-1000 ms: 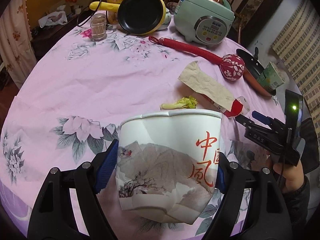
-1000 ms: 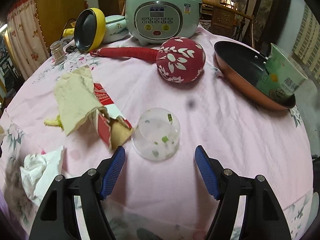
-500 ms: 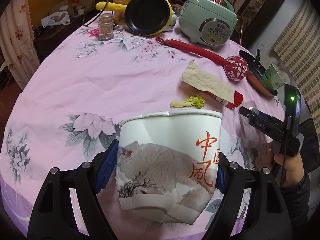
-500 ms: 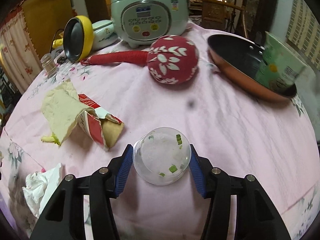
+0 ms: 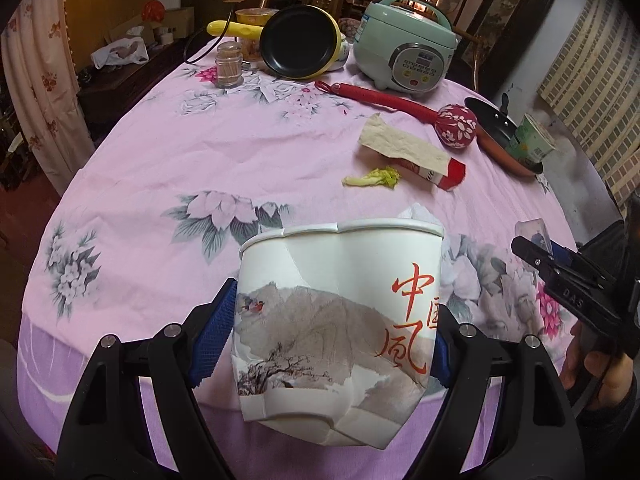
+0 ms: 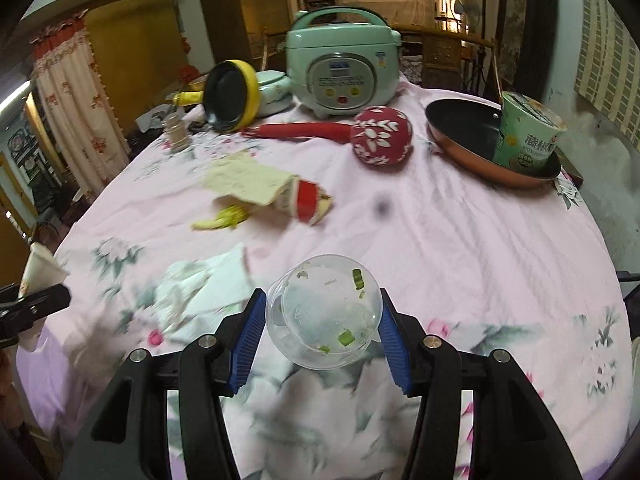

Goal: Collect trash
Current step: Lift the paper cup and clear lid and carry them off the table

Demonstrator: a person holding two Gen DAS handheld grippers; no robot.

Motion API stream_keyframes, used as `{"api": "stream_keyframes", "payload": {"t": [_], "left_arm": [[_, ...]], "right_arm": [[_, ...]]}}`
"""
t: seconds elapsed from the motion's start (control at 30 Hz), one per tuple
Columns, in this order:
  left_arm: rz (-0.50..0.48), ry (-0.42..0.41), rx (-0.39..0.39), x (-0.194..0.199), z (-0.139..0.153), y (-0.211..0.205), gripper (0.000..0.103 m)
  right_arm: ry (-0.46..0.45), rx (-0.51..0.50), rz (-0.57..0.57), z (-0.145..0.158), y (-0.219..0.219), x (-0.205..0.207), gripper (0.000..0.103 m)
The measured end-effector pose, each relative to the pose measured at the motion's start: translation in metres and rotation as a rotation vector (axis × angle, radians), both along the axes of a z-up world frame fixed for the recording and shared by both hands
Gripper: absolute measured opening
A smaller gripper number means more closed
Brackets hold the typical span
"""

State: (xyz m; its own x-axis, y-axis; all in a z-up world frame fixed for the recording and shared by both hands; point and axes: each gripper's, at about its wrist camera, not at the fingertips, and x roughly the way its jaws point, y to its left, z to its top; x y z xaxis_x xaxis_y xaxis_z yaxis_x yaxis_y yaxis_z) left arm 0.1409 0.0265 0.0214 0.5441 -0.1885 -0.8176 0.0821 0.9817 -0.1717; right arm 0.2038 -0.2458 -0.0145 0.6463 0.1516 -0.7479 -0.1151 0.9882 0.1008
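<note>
— While both hands are busy, how many pieces of trash are already picked up?

— Two. One left hand-held gripper (image 5: pixel 334 336) clamps one crumpled paper bowl (image 5: pixel 340 312); one right hand-held gripper (image 6: pixel 320 338) pinches one clear plastic cup (image 6: pixel 324 316), both raised off the pink surface (image 5: pixel 200 168).

— And lying loose?

— Three: one torn wrapper (image 6: pixel 268 192), one vegetable scrap (image 6: pixel 222 218) beside it, one crumpled tissue (image 6: pixel 208 292).

— Cookware?

— Two pans, one rice cooker (image 6: pixel 342 66).
</note>
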Motion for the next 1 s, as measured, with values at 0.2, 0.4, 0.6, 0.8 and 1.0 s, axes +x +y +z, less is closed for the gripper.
{"api": "stream_keyframes", "payload": {"t": [0.2,0.4,0.6,0.8,1.0], "left_arm": [[0.004,-0.021,0.015,-0.028,0.001,0.002,0.078],[0.047,-0.048,0.027,-0.053,0.003,0.017,0.078],[0.111,-0.062,0.024,-0.081,0.002,0.045,0.078],[0.196,-0.083,0.009,-0.119,0.003,0.086,0.078],[0.283,-0.112,0.009,-0.161,-0.001,0.126,0.078]], "right_arm": [[-0.030,0.010,0.058,0.011,0.026,-0.044,0.055],[-0.038,0.018,0.106,0.011,0.052,-0.072,0.055],[-0.040,0.036,0.172,0.007,0.088,-0.091,0.055],[-0.049,0.058,0.276,0.007,0.138,-0.113,0.054],[-0.062,0.078,0.378,0.011,0.187,-0.141,0.054]]}}
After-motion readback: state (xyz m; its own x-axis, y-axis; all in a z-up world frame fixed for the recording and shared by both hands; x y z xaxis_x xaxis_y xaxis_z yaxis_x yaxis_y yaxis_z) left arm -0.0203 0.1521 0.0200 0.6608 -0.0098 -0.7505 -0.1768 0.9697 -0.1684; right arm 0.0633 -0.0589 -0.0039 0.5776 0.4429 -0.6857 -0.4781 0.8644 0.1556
